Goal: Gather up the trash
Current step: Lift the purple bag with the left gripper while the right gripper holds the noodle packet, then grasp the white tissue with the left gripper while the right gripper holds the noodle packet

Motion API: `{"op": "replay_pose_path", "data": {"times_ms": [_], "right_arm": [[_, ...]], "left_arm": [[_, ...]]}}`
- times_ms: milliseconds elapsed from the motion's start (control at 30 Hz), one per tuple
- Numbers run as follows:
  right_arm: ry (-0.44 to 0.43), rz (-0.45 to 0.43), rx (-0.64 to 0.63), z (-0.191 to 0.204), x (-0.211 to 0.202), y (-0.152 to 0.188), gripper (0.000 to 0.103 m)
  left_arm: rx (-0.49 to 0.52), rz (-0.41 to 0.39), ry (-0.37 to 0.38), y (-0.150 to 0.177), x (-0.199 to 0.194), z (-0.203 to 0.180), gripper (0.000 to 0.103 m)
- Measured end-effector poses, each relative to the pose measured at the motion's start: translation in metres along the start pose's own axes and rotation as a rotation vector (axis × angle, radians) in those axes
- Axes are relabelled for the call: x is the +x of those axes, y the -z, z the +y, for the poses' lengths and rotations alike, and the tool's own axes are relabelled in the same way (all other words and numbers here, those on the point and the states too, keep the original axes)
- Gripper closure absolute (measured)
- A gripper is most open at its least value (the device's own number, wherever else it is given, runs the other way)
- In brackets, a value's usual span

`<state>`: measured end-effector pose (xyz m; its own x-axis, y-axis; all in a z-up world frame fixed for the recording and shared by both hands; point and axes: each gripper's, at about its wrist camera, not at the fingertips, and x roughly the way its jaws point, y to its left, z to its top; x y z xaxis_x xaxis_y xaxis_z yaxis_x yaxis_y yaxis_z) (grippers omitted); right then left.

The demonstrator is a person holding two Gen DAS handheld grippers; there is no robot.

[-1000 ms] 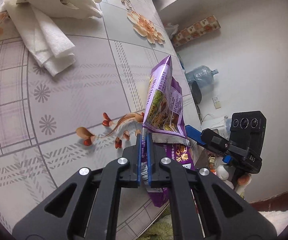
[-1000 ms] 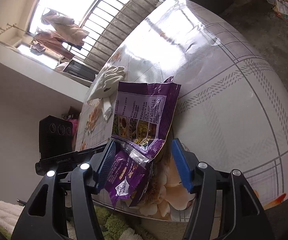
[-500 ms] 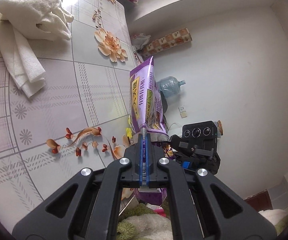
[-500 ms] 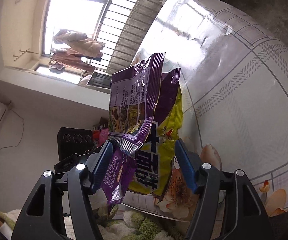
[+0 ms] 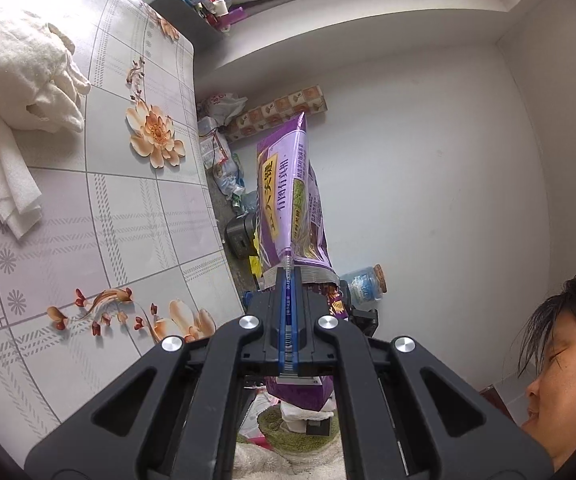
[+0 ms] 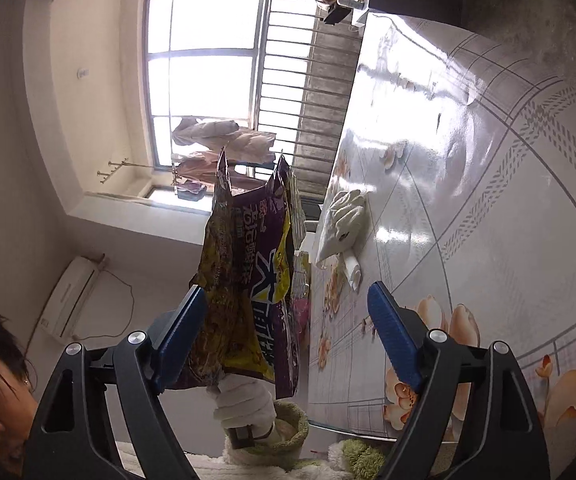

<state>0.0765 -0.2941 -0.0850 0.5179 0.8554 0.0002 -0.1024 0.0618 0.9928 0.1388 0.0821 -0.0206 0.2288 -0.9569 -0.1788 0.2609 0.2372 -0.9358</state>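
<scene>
Left wrist view: the left gripper [image 5: 288, 312] has its blue pads pressed together on the crimped bottom seam of a crinkled purple and yellow plastic snack bag [image 5: 290, 200], which stands up toward 12 o'clock, clear of the floral-print tablecloth table [image 5: 99, 200] at 9 o'clock. Only the bag's thin edge faces this camera, so most of its print is hard to read, and its lower part is hidden behind the black fingers. At 10 o'clock a white cloth glove [image 5: 27, 76] lies on folded white foam sheets [image 5: 3, 176], cut off by the picture's left edge. Clutter on the floor beyond the table edge is too small to identify.

Right wrist view: the right gripper [image 6: 288, 320] is opening, its blue pads standing wide on either side of the same bag [image 6: 247, 276]; the left-hand pad looks to be against the bag's edge, though contact is unclear, and the right-hand pad is well apart from it. A white-gloved hand [image 6: 243, 404] shows below the bag at 6 o'clock, partly hidden. Strong window glare washes out the table's [image 6: 468, 200] far end.
</scene>
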Motion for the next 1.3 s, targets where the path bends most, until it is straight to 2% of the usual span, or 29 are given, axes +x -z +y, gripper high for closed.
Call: {"op": "replay_pose_path", "data": {"times_ms": [100,233,400,500,633,733,800,900,933,1000,1067,1233,1300], "right_arm": [[-0.085,-0.013,0.041,-0.001,0.004,0.005,0.023],[-0.173,-0.007,0.074,-0.002,0.011,0.010,0.022],[-0.195,0.030,0.039,0.007,0.021,0.010,0.022],[-0.227,0.028,0.023,0.014,0.022,0.007,0.022],[-0.222,0.004,0.011,0.017,0.017,0.003,0.022],[-0.149,-0.008,-0.005,0.018,0.014,0.003,0.022],[-0.065,0.000,-0.033,0.022,0.019,0.003,0.028],[0.075,0.019,-0.076,0.025,0.027,0.003,0.046],[0.114,0.020,-0.091,0.027,0.030,0.004,0.055],[0.165,0.028,-0.112,0.029,0.037,0.003,0.065],[0.215,0.033,-0.129,0.031,0.045,0.001,0.082],[0.285,0.058,-0.149,0.031,0.065,-0.005,0.096],[0.318,0.060,-0.170,0.033,0.071,-0.008,0.097]], "left_arm": [[-0.049,0.012,0.048,0.000,0.010,0.006,0.103],[-0.074,0.055,0.059,0.006,0.026,0.010,0.103],[-0.079,0.081,0.047,0.012,0.037,0.015,0.103],[-0.046,0.086,-0.013,0.013,0.037,0.014,0.103],[0.020,0.103,-0.102,0.016,0.038,0.011,0.103],[0.082,0.118,-0.158,0.020,0.040,0.006,0.103],[0.110,0.132,-0.183,0.023,0.042,0.004,0.103],[0.145,0.134,-0.201,0.026,0.041,0.001,0.103],[0.153,0.132,-0.209,0.026,0.041,0.000,0.103],[0.174,0.127,-0.240,0.027,0.039,0.001,0.103],[0.204,0.118,-0.286,0.027,0.037,0.001,0.101],[0.252,0.085,-0.385,0.026,0.029,0.005,0.098],[0.255,0.069,-0.420,0.025,0.023,0.007,0.097]]}}
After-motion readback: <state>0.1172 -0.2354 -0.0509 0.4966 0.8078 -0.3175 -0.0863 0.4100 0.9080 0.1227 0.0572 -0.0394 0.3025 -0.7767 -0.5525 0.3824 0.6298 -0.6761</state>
